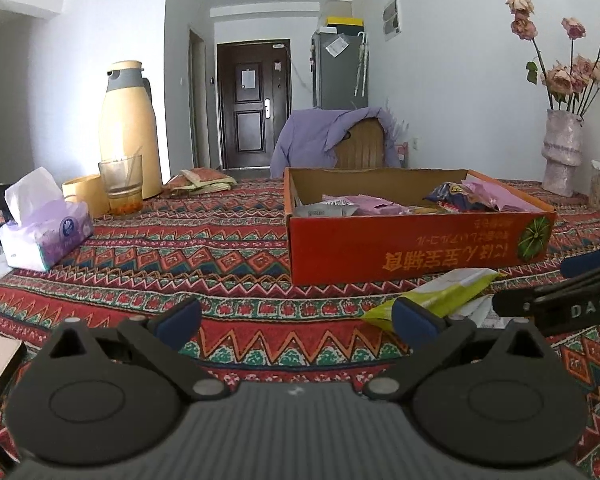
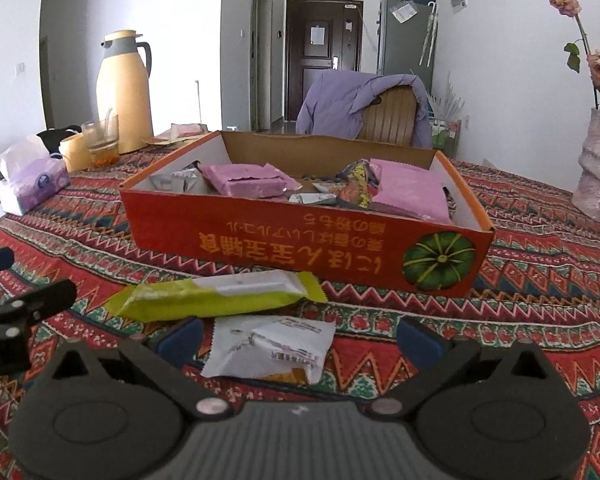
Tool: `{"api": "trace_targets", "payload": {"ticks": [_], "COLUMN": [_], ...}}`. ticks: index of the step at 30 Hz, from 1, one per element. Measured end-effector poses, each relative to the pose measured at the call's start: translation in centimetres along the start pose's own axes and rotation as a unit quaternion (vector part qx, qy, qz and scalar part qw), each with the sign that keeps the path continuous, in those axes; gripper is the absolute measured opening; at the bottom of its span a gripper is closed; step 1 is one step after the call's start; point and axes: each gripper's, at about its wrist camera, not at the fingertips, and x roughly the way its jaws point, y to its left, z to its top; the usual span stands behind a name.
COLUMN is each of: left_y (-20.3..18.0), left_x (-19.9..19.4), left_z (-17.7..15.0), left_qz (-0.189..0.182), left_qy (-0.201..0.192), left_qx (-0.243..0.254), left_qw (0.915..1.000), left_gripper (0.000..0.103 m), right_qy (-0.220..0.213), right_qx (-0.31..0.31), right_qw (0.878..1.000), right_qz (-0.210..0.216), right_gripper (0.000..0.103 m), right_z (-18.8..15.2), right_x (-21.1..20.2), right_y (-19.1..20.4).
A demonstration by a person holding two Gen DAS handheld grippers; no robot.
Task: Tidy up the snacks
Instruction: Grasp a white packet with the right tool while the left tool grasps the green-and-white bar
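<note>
A red cardboard box (image 2: 260, 240) (image 1: 400, 248) holds several snack packets, pink ones (image 2: 244, 184) among them. In front of it on the patterned cloth lie a yellow-green bar packet (image 2: 220, 298) (image 1: 440, 296) and a white packet (image 2: 272, 346). My right gripper (image 2: 300, 340) is open, its blue pads either side of the white packet, which lies on the cloth between them. My left gripper (image 1: 296, 320) is open over bare cloth, left of the yellow-green packet. The right gripper shows at the right edge of the left wrist view.
A tissue box (image 1: 44, 232), a glass (image 1: 121, 184), a yellow cup (image 1: 84, 196) and a tall yellow thermos (image 1: 130, 128) stand at the back left. A vase with dried roses (image 1: 562, 152) stands at the back right. A chair draped in purple cloth (image 2: 364, 108) is behind the table.
</note>
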Motion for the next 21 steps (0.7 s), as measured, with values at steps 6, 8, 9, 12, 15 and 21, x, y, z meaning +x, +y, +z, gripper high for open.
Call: {"api": "trace_targets", "payload": {"ticks": [6,8,9,12,15,21], "left_y": [0.1,0.2,0.2,0.2,0.2,0.2], "left_x": [0.0,-0.1,-0.1,0.0,0.0,0.1], "left_z": [-0.1,-0.1,-0.1,-0.1,-0.1,0.0], "left_qz": [-0.002,-0.003,-0.003,-0.003,-0.003,-0.004], "left_qy": [-0.001,0.000,0.000,0.000,0.000,0.001], "left_qx": [0.000,-0.001,-0.002,-0.002,-0.002,-0.005], "left_qw": [1.0000,1.0000,1.0000,1.0000,1.0000,1.0000], "left_gripper": [0.103,0.103,0.103,0.103,0.103,0.103], "right_qy": [0.013,0.021,0.024,0.034,0.043,0.051], "right_qx": [-0.001,-0.002,-0.002,-0.004,-0.004,0.012], "right_qw": [1.000,1.000,1.000,0.999,0.999,0.999], "right_qz": [-0.001,-0.002,-0.002,-0.003,-0.005,0.004], "right_gripper": [0.103,0.103,0.103,0.103,0.103,0.103], "right_z": [0.3,0.3,0.3,0.1,0.0,-0.4], "right_x": [1.3,1.8,2.1,2.8,3.4,4.1], "right_y": [0.5,0.6,0.7,1.0,1.1,0.7]}}
